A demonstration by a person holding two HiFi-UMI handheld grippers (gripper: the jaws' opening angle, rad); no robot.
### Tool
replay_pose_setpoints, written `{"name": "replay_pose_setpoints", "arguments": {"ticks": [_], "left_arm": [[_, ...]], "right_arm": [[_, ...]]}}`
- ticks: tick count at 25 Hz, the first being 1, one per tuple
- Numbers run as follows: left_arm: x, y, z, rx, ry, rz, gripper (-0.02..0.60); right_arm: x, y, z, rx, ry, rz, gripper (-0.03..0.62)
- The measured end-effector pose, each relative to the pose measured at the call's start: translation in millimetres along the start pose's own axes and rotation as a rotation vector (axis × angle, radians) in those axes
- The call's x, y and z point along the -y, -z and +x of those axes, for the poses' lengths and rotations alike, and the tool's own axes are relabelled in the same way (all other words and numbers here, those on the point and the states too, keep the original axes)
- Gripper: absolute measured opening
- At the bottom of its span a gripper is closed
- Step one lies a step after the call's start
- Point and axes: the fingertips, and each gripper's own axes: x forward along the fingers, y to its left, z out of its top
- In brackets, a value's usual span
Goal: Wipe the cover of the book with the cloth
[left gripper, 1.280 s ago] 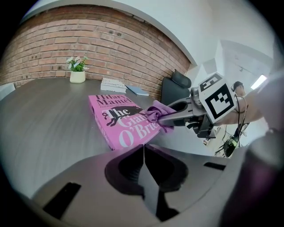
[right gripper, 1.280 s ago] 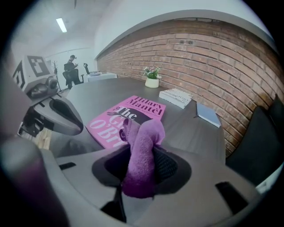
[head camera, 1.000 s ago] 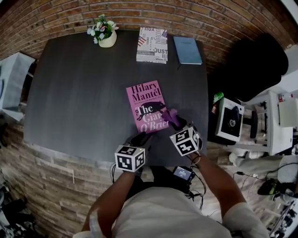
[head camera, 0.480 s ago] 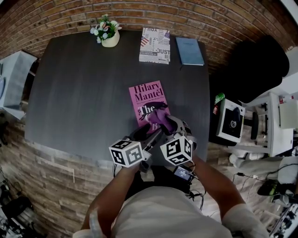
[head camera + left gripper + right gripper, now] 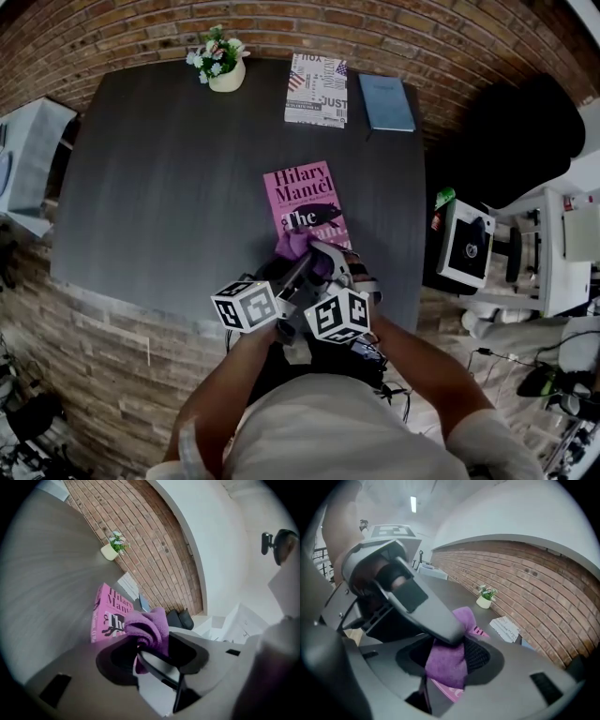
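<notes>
A pink book (image 5: pixel 302 192) lies flat on the dark table (image 5: pixel 159 187). Over its near edge a bunched purple cloth (image 5: pixel 298 246) hangs where both grippers meet. My right gripper (image 5: pixel 323 262) is shut on the cloth (image 5: pixel 447 665), though its jaws have just been opening. My left gripper (image 5: pixel 292 269) stands open around the same cloth (image 5: pixel 147 623); its jaws have just been closing, with one right finger (image 5: pixel 161 672) also between them. In the right gripper view a left finger (image 5: pixel 417 602) lies across the cloth. The book's near end is hidden by the grippers.
A small flower pot (image 5: pixel 217 67) stands at the table's far edge. Beside it lie a black-and-white printed book (image 5: pixel 317 89) and a blue book (image 5: pixel 386 101). A white cart (image 5: pixel 469 244) stands off the table's right side. A brick wall runs behind.
My right gripper carried the cloth left from the book's near right corner to its near edge. The left gripper rose and rolled in to meet it, so their jaws now interlock.
</notes>
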Motion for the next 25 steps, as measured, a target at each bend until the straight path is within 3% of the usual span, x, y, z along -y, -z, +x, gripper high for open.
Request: {"name": "replay_pose_setpoints", "arguments": {"ticks": [1,8,15,17,19,25], "left_arm": [[-3,0,-2,0.003,-0.002,-0.009,0.192],[-14,0,-13,-0.019,0.02,0.022,0.154],[-49,-34,-32,-0.026,-0.08,0.154,0.144],[-64,-47,-39,-0.026,-0.138,0.202,0.143],[-80,-59,-44,-0.044,-0.201,0.271,0.141],[-101,-86,-36,-0.133,-0.301,0.516,0.137]], "right_arm": [[-1,-1,1,0.004,-0.011,0.011,0.183],[-8,-2,3,0.023,-0.081,0.053,0.243],[-5,5,7,-0.002,-0.129,0.035,0.249],[3,15,11,-0.045,-0.124,0.033,0.205],[11,30,17,-0.117,-0.128,0.018,0.06],[14,75,38,-0.37,-0.2,-0.037,0.023]]}}
